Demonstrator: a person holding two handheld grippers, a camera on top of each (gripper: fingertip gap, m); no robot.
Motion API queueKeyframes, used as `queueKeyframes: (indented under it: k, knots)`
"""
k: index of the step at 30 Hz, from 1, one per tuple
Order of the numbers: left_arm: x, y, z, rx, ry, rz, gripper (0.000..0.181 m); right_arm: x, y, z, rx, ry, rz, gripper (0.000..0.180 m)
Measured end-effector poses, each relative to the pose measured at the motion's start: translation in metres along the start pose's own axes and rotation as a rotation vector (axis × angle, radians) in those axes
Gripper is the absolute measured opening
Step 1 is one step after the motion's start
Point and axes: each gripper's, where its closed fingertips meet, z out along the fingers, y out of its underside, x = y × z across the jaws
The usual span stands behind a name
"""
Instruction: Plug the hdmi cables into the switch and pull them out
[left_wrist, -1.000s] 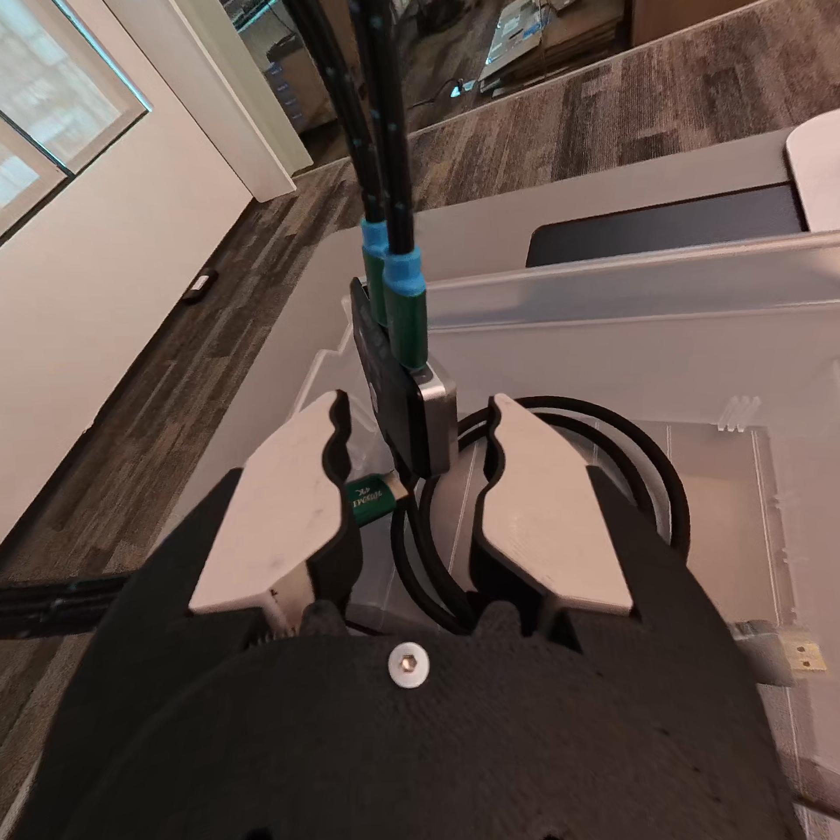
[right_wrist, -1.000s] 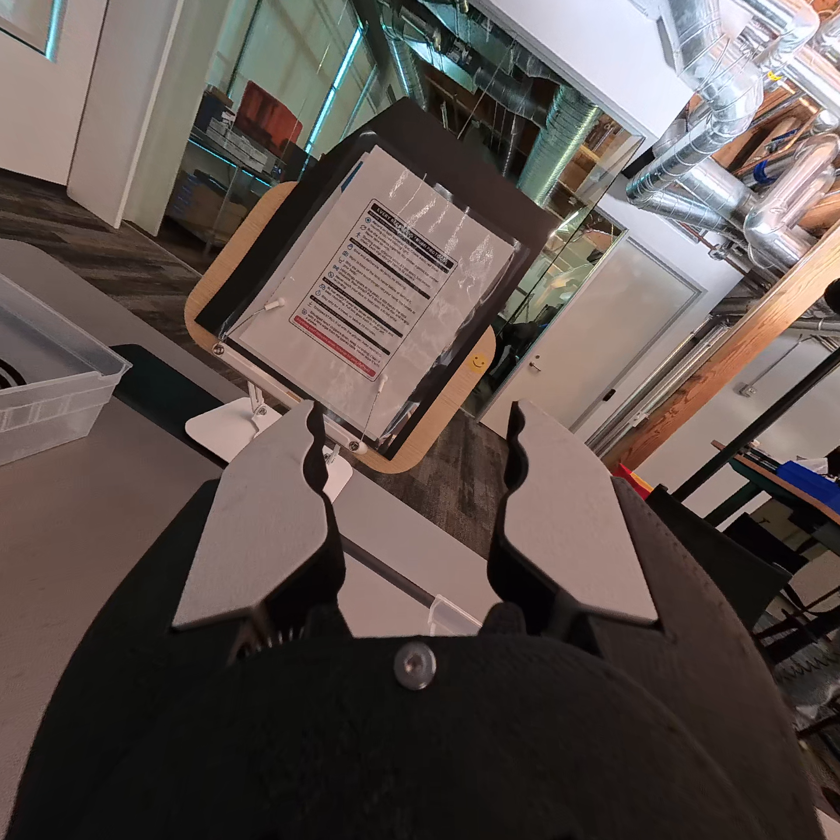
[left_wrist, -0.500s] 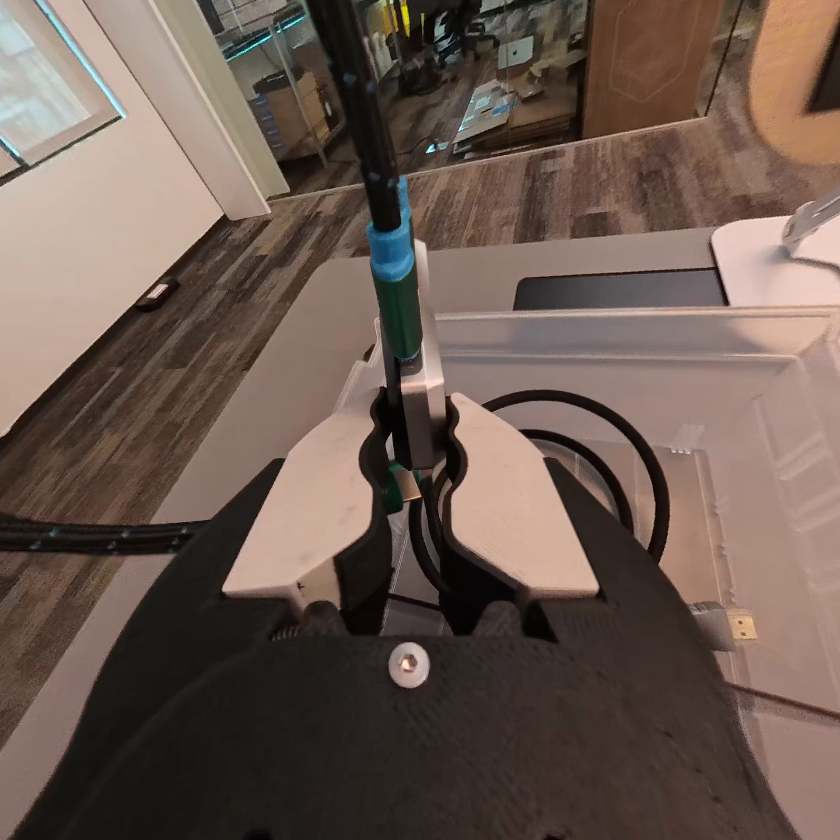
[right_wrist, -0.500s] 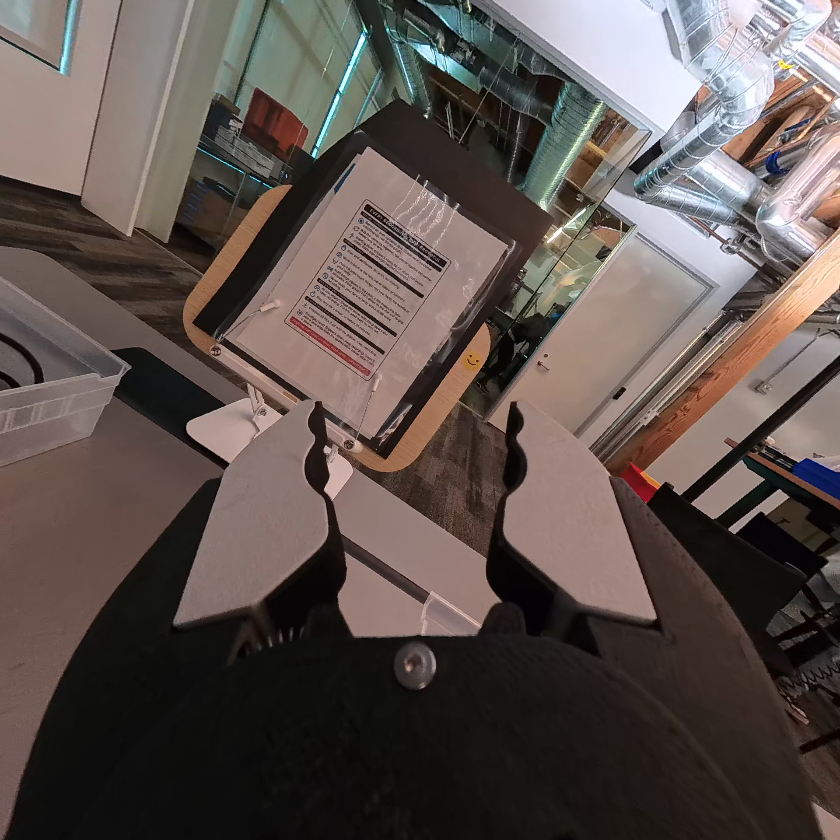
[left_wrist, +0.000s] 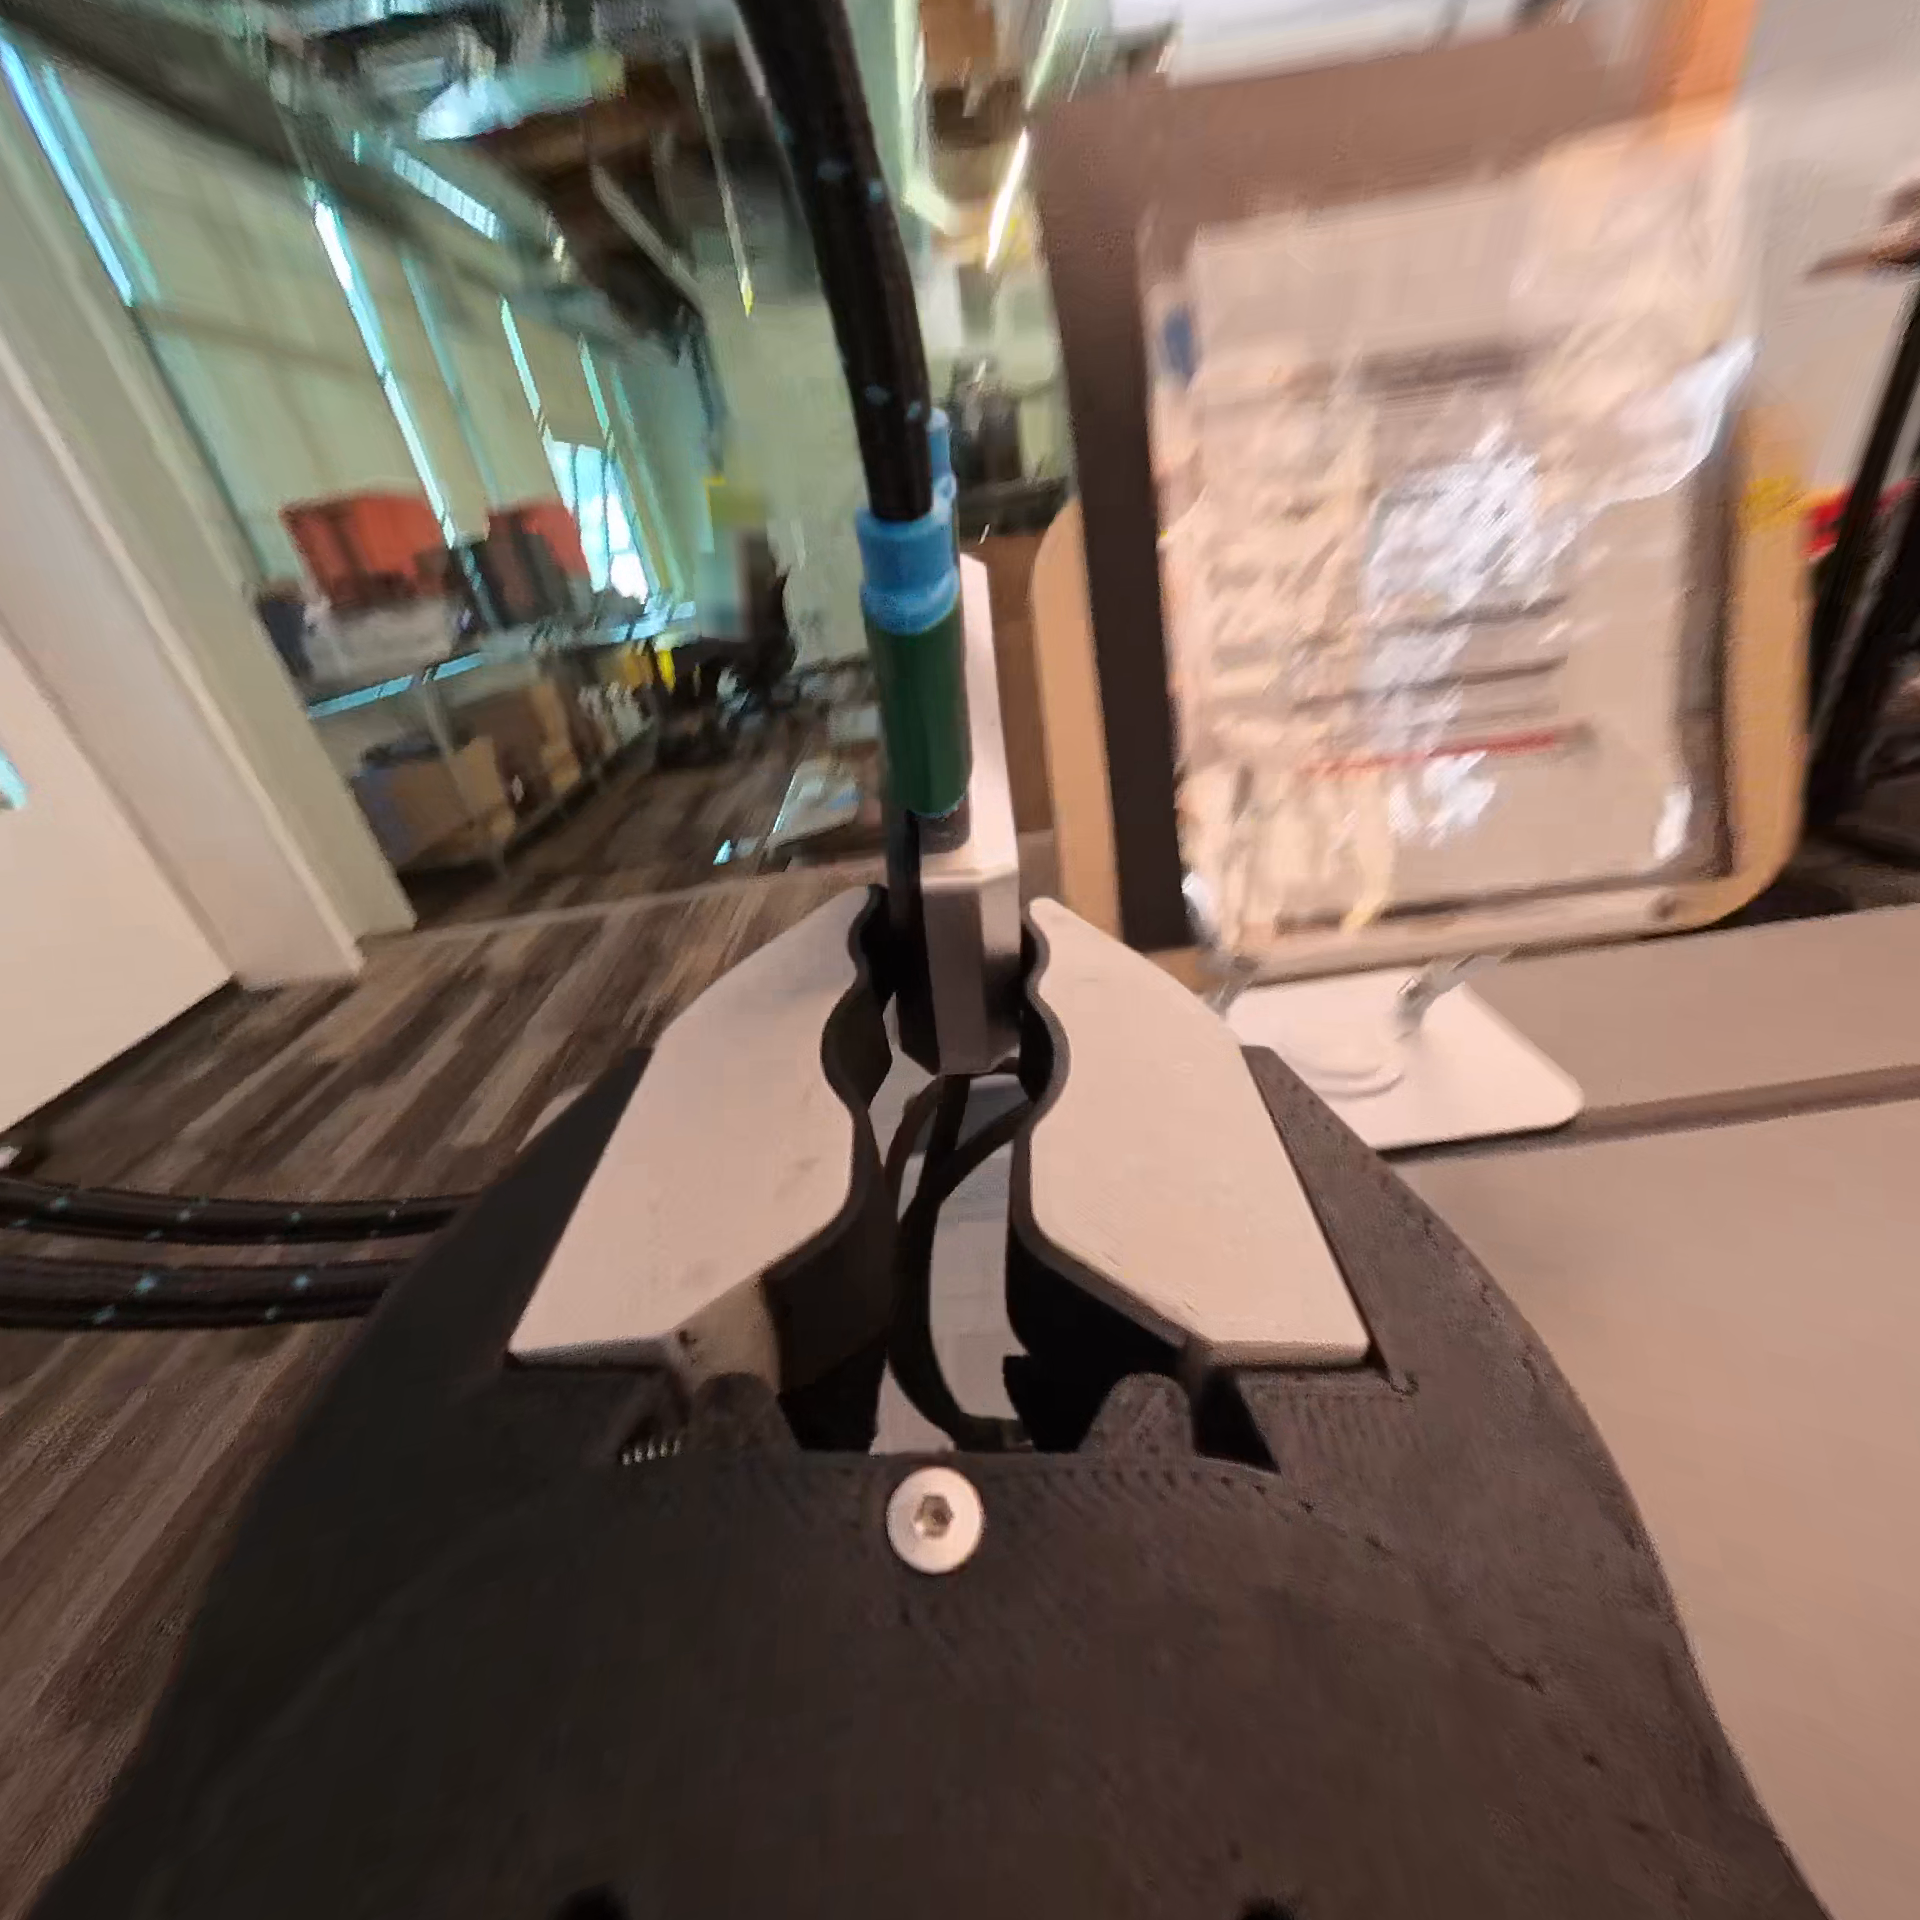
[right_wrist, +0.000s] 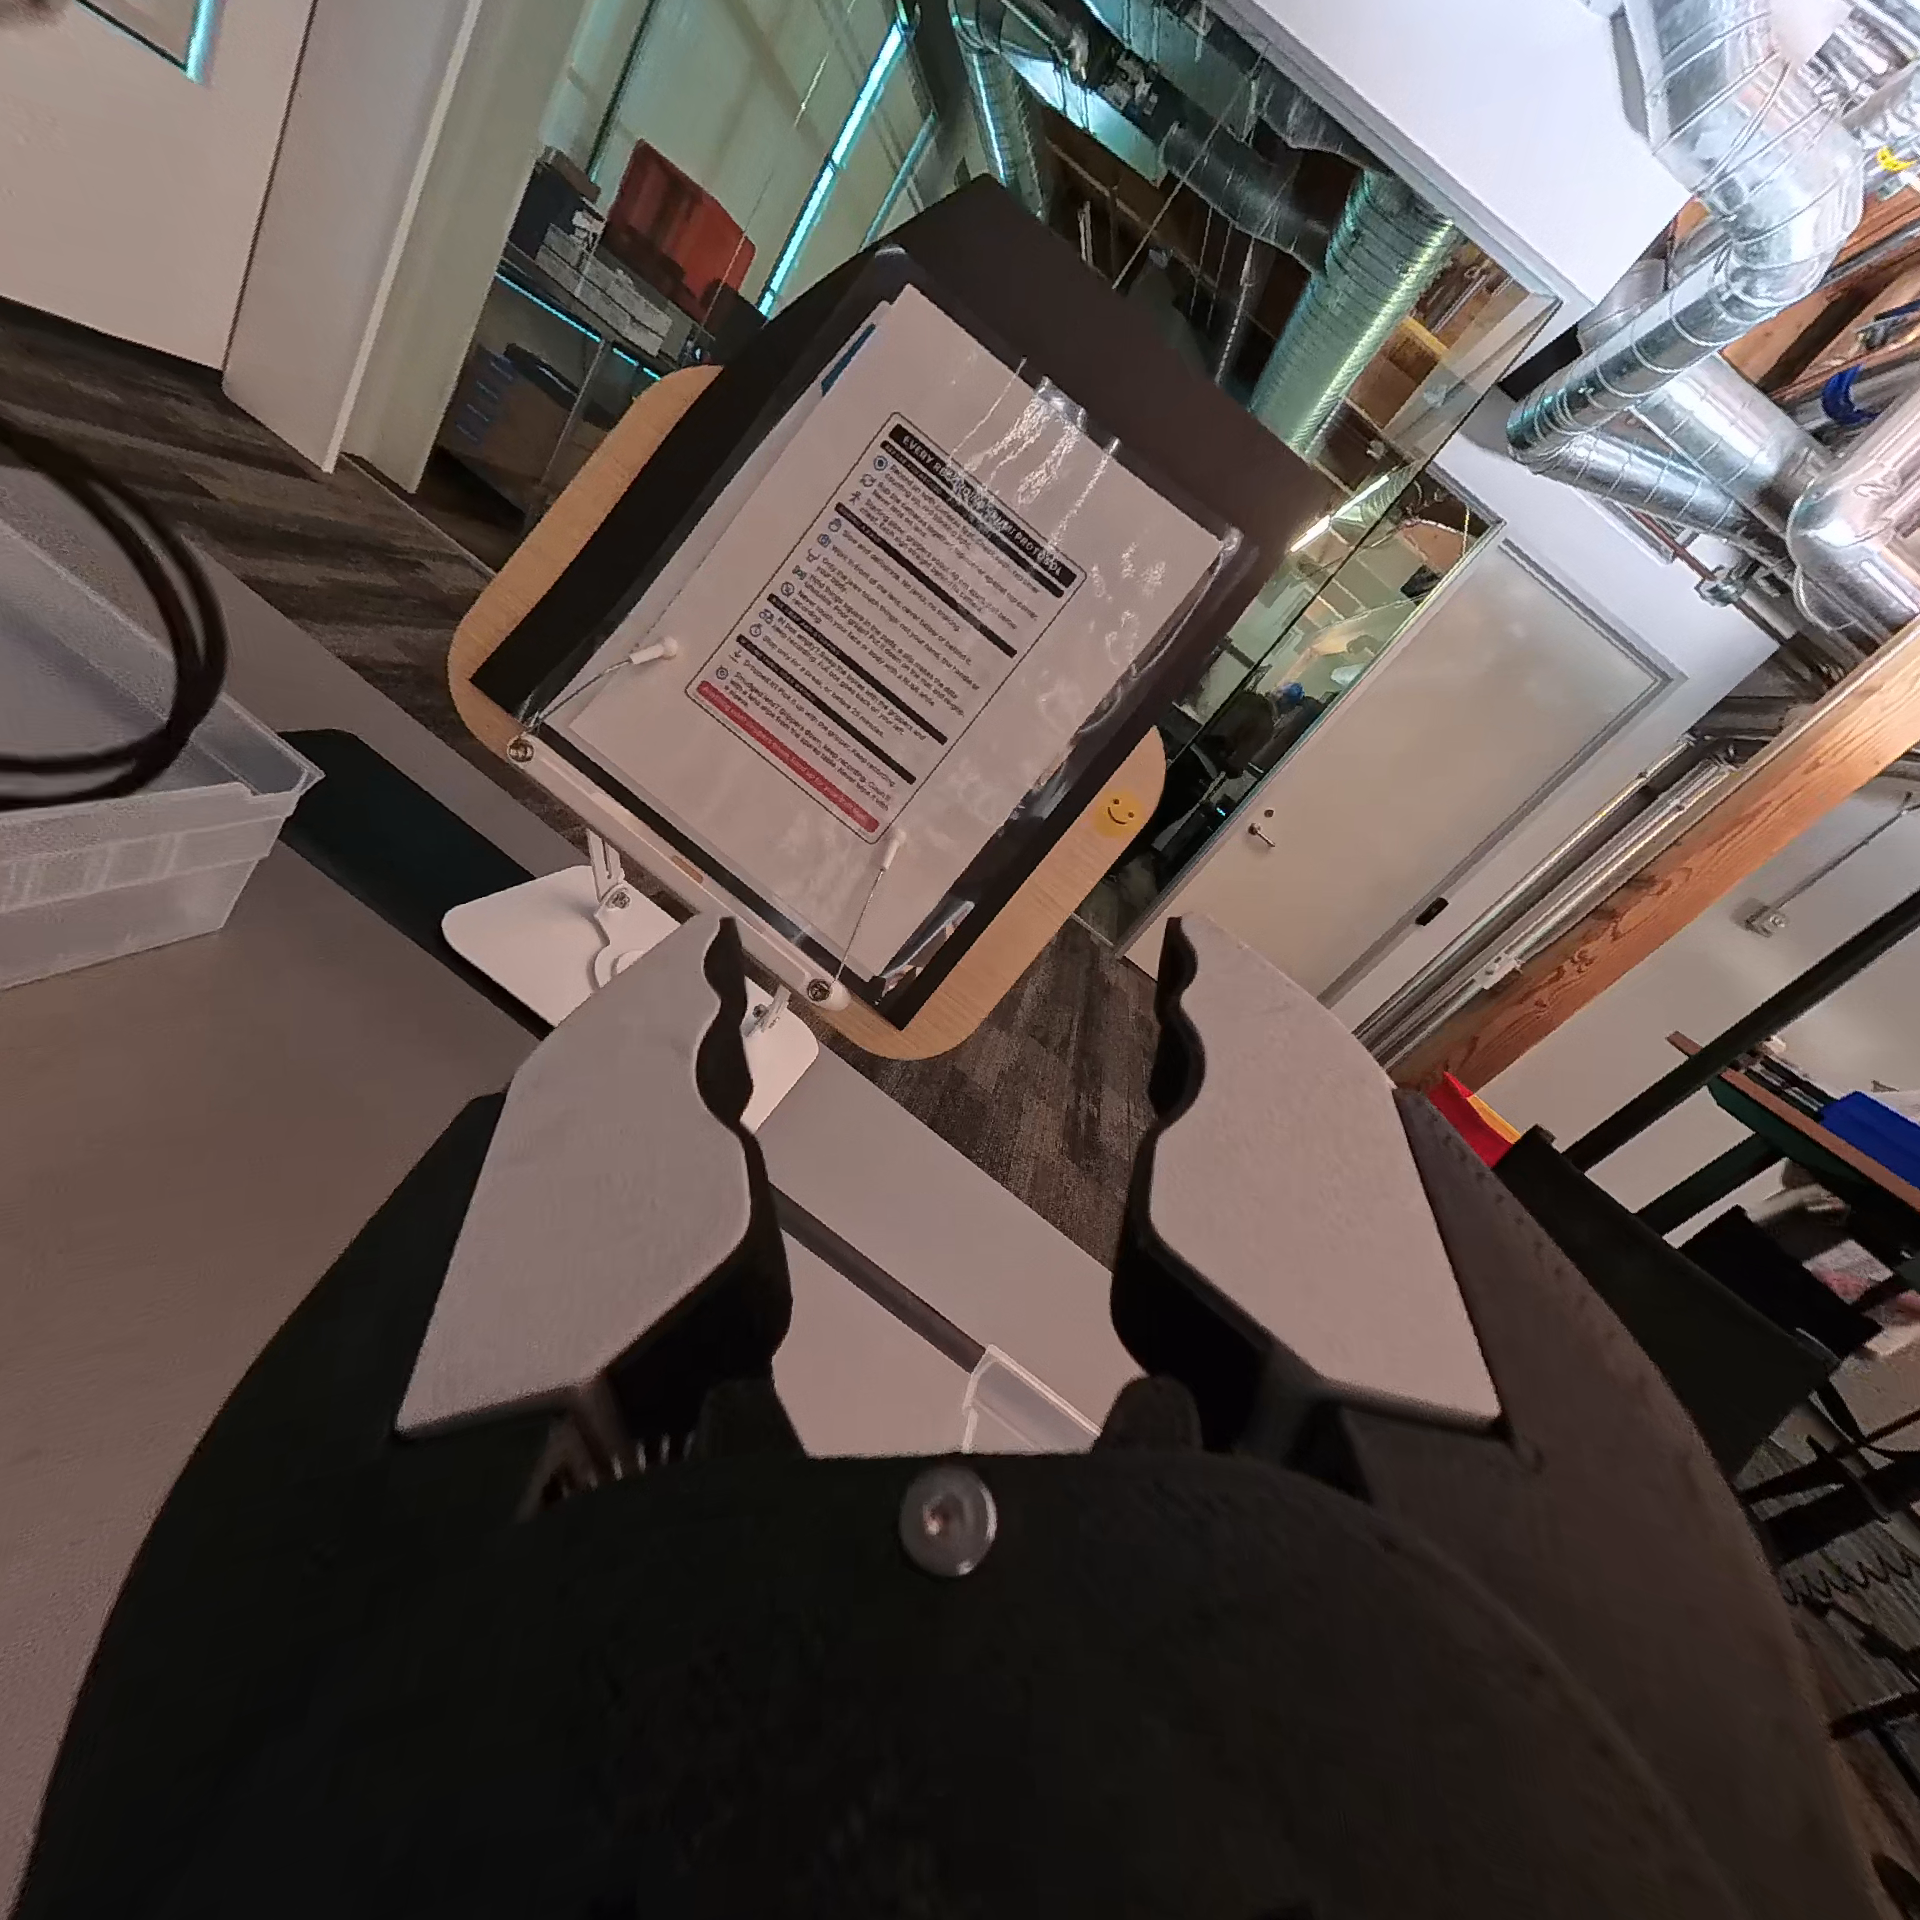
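The left gripper (left_wrist: 954, 935) is clamped on the switch (left_wrist: 961, 935), a slim box, silver on one side and black on the other, held edge-on between the wavy black pads (left_wrist: 862, 997). So the switch is up in the air in front of the left camera, not sitting on anything. A green plug (left_wrist: 916, 717) with a ribbed blue collar is seated in the top of it, and its braided black cable (left_wrist: 868, 260) with little teal flecks runs up out of the shot. A second blue collar peeks out behind the first, but its plug is hidden. Two more braided runs (left_wrist: 208, 1252) cross at the left edge, cut off. Thin smooth black cords loop down between the fingers; can't see where they go. Whole left view is motion-smeared, so the background sign stand (left_wrist: 1455, 540) is mush.

The right gripper (right_wrist: 940, 966) is spread wide with nothing in it, matte grey plates over black scalloped pads. It's over a plain grey table (right_wrist: 208, 1091). The sign stand shows crisp here: rounded wood board, black backing, a glossy plastic sleeve over a sheet. A frosted clear bin (right_wrist: 135, 852) sits at left, cropped, with a smooth black cable loop (right_wrist: 177, 623) above it.
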Motion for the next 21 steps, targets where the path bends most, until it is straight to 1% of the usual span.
queueKeyframes:
  k: [2, 4, 7, 9, 13, 16, 18, 21]
  knots:
    - [0.014, -0.031, -0.017, 0.097, 0.049, 0.005, 0.02, -0.002, 0.001, 0.001, -0.004, -0.007, -0.01, 0.076]
    - [0.034, -0.062, -0.037, 0.194, 0.133, -0.011, 0.02, -0.003, 0.002, 0.002, -0.009, -0.01, -0.02, 0.076]
    - [0.074, -0.098, -0.067, 0.301, 0.326, -0.048, 0.02, -0.004, 0.001, 0.001, -0.001, -0.026, -0.022, 0.076]
    - [0.103, -0.111, -0.082, 0.336, 0.46, -0.055, 0.02, -0.001, -0.003, -0.002, 0.02, -0.044, -0.001, 0.075]
    - [0.161, -0.111, -0.094, 0.334, 0.739, -0.054, 0.02, 0.017, -0.015, -0.017, 0.105, -0.1, 0.077, 0.072]
    - [0.197, -0.1, -0.094, 0.335, 0.918, -0.027, 0.02, 0.02, -0.029, -0.036, 0.216, -0.231, 0.123, 0.072]
    - [0.216, -0.089, -0.092, 0.348, 0.998, 0.021, 0.02, 0.015, -0.038, -0.049, 0.299, -0.345, 0.134, 0.072]
    - [0.236, -0.069, -0.086, 0.339, 1.035, 0.14, 0.02, -0.003, -0.046, -0.069, 0.397, -0.539, 0.13, 0.072]
